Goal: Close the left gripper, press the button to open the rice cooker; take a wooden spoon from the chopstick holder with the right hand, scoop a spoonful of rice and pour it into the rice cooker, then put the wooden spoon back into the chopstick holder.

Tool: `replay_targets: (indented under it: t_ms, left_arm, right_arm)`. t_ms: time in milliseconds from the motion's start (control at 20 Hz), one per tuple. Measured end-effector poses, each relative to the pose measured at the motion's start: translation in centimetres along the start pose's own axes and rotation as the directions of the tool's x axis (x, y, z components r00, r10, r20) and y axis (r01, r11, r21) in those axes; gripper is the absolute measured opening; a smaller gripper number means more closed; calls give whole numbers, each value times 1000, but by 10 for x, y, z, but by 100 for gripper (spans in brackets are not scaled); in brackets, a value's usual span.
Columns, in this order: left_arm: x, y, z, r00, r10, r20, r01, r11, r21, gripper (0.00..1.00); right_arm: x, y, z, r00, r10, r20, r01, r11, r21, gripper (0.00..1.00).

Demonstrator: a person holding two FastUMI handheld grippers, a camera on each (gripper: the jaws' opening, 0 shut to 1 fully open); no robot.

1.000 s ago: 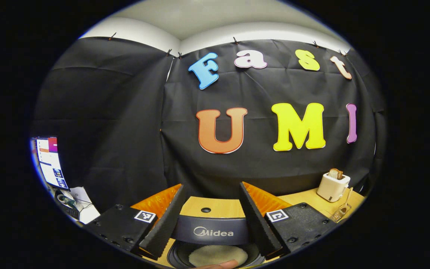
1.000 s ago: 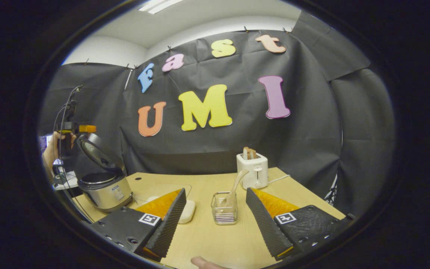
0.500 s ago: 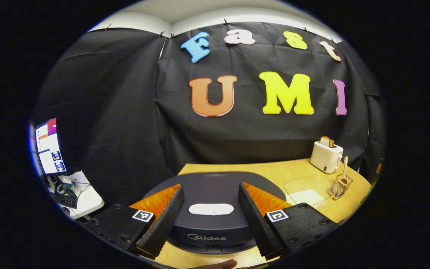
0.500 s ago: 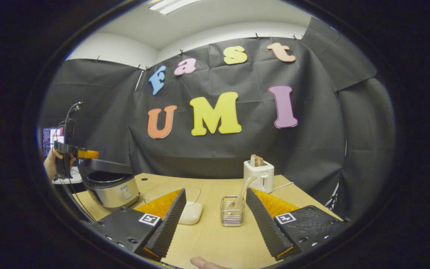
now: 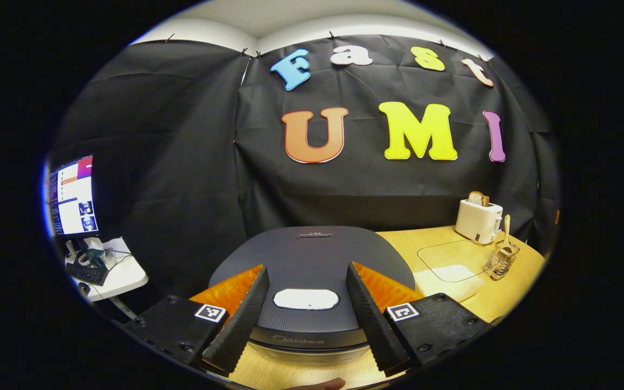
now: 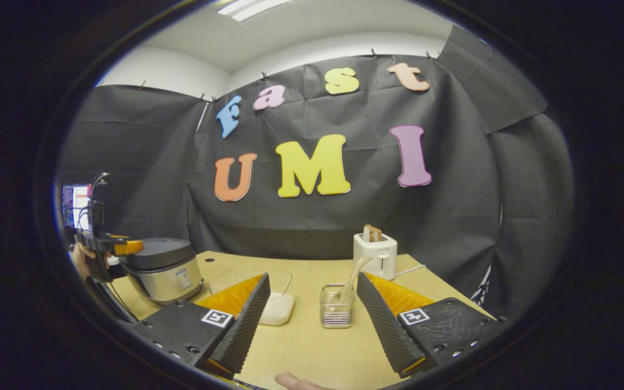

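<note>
The rice cooker point(image 6: 161, 269) lid, up a second ago and half-lowered a moment back, now sits flat and shut at the worktop's point(image 6: 312, 346) left end. Left claw point(image 5: 305, 317) hangs spread above it, straddling the white lid button point(image 5: 306, 299). Rightward, the wooden spoon point(image 6: 351, 279) leans in the chopstick holder point(image 6: 337, 306); right claw point(image 6: 312, 325) hovers spread, empty.

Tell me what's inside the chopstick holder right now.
The wooden spoon stands in the chopstick holder, handle leaning right toward the toaster. Anything else at the bottom is too small to tell.
</note>
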State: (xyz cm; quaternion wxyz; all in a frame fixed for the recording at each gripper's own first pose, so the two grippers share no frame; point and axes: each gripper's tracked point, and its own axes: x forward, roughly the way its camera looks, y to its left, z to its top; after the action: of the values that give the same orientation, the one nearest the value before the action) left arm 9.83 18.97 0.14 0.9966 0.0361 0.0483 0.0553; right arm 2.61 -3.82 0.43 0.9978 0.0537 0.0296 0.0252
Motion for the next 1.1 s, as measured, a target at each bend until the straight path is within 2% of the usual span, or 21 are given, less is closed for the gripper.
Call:
replay_targets:
  t_ms: [150,200,250,300,350,400,450,750,1050,1100]
  left_arm:
    - [-9,2,-1,1000,13,13,-13,1000,-6,91]
    - [-12,1,-1,1000,17,17,-17,1000,-5,91]
    - [-15,1,-2,1000,22,15,-22,1000,-7,91]
    - [-17,2,-2,999,29,19,-29,1000,-10,90]
    - [-20,2,-3,999,37,13,-37,999,-11,90]
    - [-22,2,-4,999,45,15,-45,999,-10,90]
    - [-23,2,-3,999,50,18,-50,999,-9,89]
    - [-24,0,-8,994,69,88,-65,997,-40,88]
    - [-24,2,-8,993,77,87,-72,996,-56,87]
    - [-27,2,-6,993,83,81,-78,995,-69,86]
  right_arm:
    - [-2,4,-1,1000,13,-8,-13,1000,13,95]
    - [-4,7,0,1000,17,-3,-17,1000,8,91]
    - [-5,9,4,1000,20,7,-20,1000,1,95]
    - [-7,11,5,1000,24,15,-24,1000,-7,91]
    - [-8,13,5,999,29,21,-29,999,-15,96]
    - [-9,15,6,999,32,25,-32,999,-22,91]
    - [-9,16,5,999,32,25,-31,999,-26,95]
    - [-10,15,3,1000,26,10,-26,1000,-13,95]
    - [-14,20,5,999,35,16,-35,999,-18,95]
    - [-15,20,8,999,33,25,-32,999,-17,91]
